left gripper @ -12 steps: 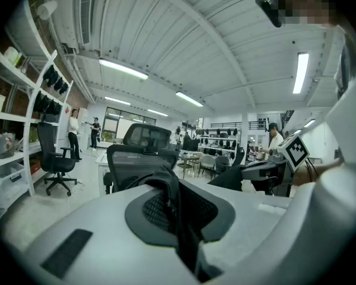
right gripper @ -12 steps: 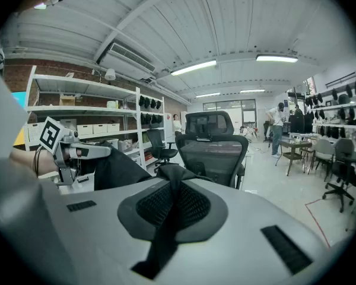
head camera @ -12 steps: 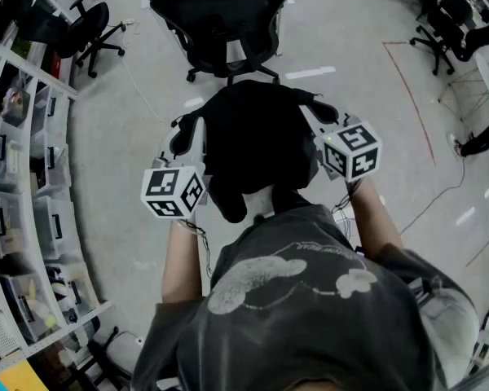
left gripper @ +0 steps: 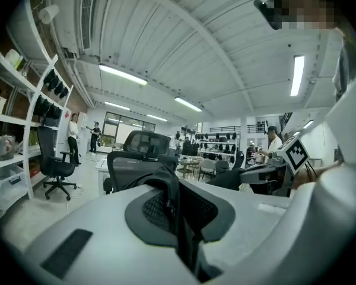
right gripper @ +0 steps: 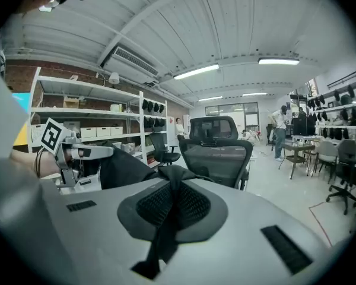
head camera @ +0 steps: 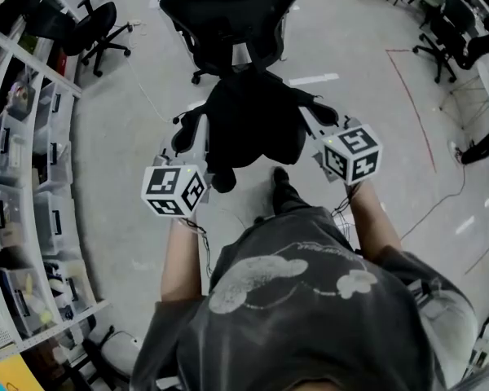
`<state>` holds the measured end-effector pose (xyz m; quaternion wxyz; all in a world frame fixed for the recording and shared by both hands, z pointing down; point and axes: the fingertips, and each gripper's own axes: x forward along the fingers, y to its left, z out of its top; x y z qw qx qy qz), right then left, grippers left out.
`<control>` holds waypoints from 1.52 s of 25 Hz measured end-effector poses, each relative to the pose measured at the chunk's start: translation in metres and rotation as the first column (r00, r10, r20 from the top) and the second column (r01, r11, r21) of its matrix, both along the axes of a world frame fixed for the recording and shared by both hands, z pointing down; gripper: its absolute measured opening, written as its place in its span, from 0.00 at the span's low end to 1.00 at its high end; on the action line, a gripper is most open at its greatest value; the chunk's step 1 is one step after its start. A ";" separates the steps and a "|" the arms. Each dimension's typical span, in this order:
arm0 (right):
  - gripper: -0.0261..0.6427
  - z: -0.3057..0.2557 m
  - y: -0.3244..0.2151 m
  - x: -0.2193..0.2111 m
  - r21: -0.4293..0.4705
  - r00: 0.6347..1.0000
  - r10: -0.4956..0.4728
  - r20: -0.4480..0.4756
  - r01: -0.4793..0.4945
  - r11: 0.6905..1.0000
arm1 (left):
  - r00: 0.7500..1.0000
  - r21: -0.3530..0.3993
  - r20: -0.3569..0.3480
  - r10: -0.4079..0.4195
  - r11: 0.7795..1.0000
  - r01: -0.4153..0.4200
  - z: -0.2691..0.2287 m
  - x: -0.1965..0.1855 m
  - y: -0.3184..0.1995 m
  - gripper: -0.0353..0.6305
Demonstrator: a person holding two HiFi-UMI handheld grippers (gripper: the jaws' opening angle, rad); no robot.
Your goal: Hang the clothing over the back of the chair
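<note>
Since our left gripper [left gripper: 179, 218] & right gripper [right gripper: 171, 206] are each clamped on an edge of the black clothing [head camera: 253, 125], it hangs spread btwn them, long axis crosswise. The chair back [head camera: 228, 10] sits straight ahead, beyond it, approx. as near to either hand.

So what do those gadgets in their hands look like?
The left gripper and right gripper are pale grey plastic with dark textured pads, each bearing a white cube of black square markers. Thin cables trail at the wrists. Grey short-sleeved T-shirt.
</note>
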<state>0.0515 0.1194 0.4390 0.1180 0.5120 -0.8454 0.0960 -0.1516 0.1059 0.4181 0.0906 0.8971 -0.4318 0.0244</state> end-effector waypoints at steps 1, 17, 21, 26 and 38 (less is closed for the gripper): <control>0.04 0.000 -0.001 -0.001 0.001 1.000 -0.003 0.000 0.003 1.000 | 1.000 0.001 0.002 -0.003 1.000 0.003 0.000 0.001 -0.001 0.06; 0.04 -0.025 -0.048 0.009 0.045 1.000 -0.017 0.000 0.017 0.999 | 1.000 0.018 -0.013 0.018 1.000 -0.018 -0.023 0.036 -0.046 0.06; 0.04 -0.071 -0.078 0.015 0.130 0.998 -0.054 0.025 0.051 0.990 | 0.999 0.102 -0.022 0.048 0.994 -0.045 -0.069 0.057 -0.074 0.06; 0.04 -0.124 -0.121 0.021 0.237 0.991 -0.120 0.054 0.104 0.966 | 0.996 0.197 -0.028 0.083 0.977 -0.076 -0.121 0.089 -0.114 0.06; 0.04 -0.186 -0.223 0.014 0.400 0.956 -0.293 0.010 0.264 0.878 | 0.997 0.316 0.016 0.078 0.946 -0.079 -0.181 0.166 -0.215 0.06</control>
